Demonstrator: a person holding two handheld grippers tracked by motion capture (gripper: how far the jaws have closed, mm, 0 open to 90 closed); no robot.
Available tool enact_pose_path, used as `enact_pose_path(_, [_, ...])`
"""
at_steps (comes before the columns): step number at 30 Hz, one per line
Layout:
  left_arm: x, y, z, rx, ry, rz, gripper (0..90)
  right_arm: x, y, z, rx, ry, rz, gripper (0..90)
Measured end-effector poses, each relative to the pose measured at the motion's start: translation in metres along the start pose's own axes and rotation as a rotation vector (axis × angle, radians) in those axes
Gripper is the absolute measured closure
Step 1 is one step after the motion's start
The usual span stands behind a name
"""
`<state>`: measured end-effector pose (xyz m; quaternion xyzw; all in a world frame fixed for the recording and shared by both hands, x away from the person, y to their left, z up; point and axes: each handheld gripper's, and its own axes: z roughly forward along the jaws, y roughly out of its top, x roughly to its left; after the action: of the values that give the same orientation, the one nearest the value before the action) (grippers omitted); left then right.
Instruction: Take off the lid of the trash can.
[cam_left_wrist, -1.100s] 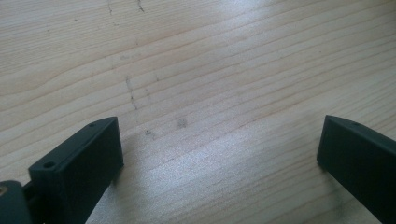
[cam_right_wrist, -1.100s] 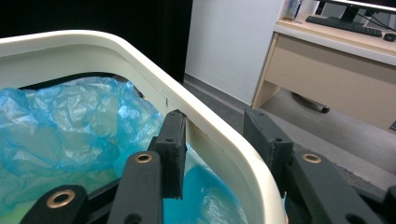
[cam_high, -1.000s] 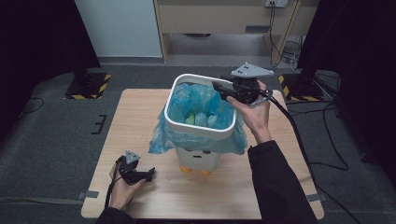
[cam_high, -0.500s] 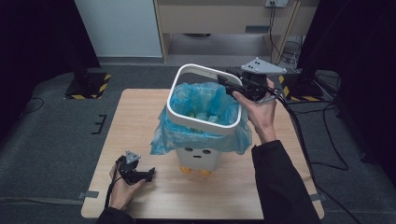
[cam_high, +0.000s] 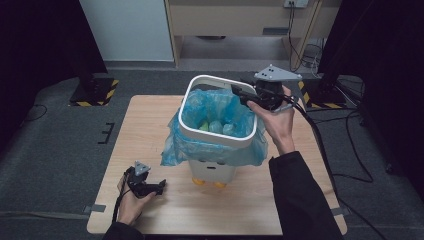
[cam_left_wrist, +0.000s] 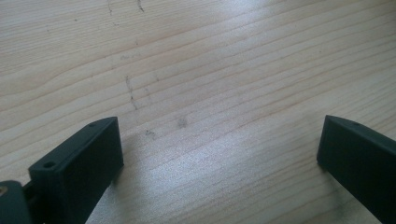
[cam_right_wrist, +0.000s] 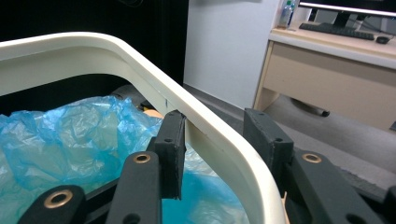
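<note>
A white bin (cam_high: 212, 171) lined with a blue plastic bag (cam_high: 215, 151) stands mid-table. Its white rim ring (cam_high: 216, 136) is tilted, raised at the far right corner. My right gripper (cam_high: 241, 95) is shut on that corner. In the right gripper view one jaw sits inside the ring (cam_right_wrist: 140, 56) and the other outside, around my right gripper (cam_right_wrist: 215, 128), with the blue bag (cam_right_wrist: 70, 130) below. My left gripper (cam_high: 159, 186) rests at the table's front left, open; in its own view my left gripper (cam_left_wrist: 219, 140) has bare wood between the jaws.
Crumpled green and pale lumps (cam_high: 217, 126) lie inside the bag. The wooden table (cam_high: 150, 125) has free room to the left of the bin and in front of it. A cable (cam_high: 320, 145) trails from the right gripper off the table's right side.
The white ring, seated flat on the bin a second ago, has come up at the right gripper's corner and now tilts. The left gripper has not moved.
</note>
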<state>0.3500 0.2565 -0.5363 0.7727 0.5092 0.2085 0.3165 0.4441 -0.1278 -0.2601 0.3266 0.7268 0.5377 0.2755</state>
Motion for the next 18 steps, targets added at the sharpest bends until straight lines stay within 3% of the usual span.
enact_pose_path(9, [-0.0002,0.0000,0.0001,-0.001,-0.001,-0.002,0.0,0.0004,-0.0061,0.0103,0.006,0.014,0.017,59.2])
enact_pose_path(18, [0.0000,0.0001,0.0001,-0.002,0.000,0.001,0.0,0.0002,-0.0027,0.0078,-0.008,0.031,0.035,58.2])
